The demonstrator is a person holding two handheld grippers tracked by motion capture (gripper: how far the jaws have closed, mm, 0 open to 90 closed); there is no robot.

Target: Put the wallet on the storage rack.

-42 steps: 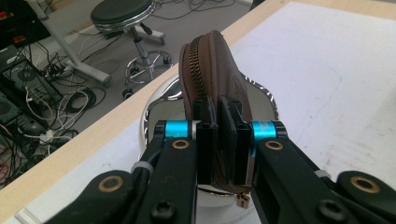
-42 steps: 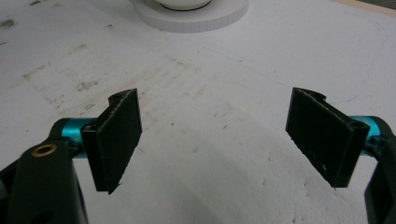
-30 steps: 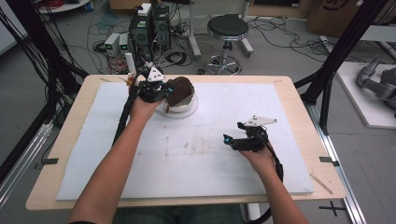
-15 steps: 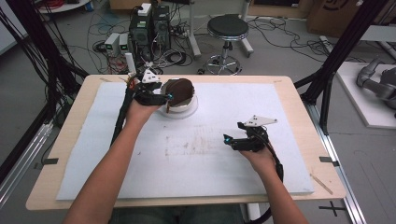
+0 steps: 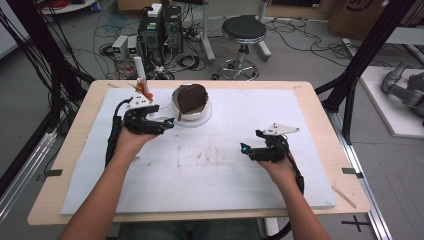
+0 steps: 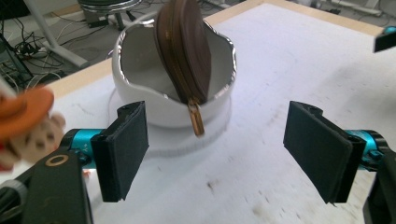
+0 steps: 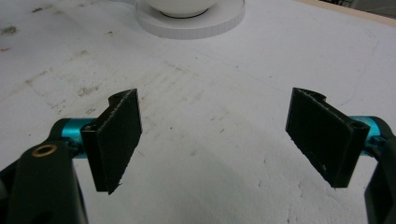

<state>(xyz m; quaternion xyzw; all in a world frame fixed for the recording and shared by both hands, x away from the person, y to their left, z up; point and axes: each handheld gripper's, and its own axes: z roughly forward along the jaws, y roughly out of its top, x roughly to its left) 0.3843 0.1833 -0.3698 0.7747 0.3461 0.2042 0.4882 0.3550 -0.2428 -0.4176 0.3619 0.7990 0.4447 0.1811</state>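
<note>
In the left gripper view the two black jaws stand spread wide with nothing between them, bare white sheet showing in the gap. Just beyond them, toward 12 o'clock, a white bowl with a wavy rim sits on a round white base. A brown zipped pouch stands on edge inside the bowl, leaning against the near rim, and its brass zip pull hangs down over the outside wall.

In the high view the left gripper lies at about 8 o'clock from the bowl, close beside it but not touching. Its jaws point toward the bowl's base.

The right gripper's jaws, in its own view, are likewise spread apart and empty above the marked white sheet. The round base and the bottom of the bowl sit far off at 12 o'clock.

From above, the right gripper rests at about 4 o'clock from the bowl, well apart from it, held low over the sheet that covers the wooden worktop.

A small white tube with an orange piece stands at 10 o'clock from the left gripper, near the worktop's far edge.
</note>
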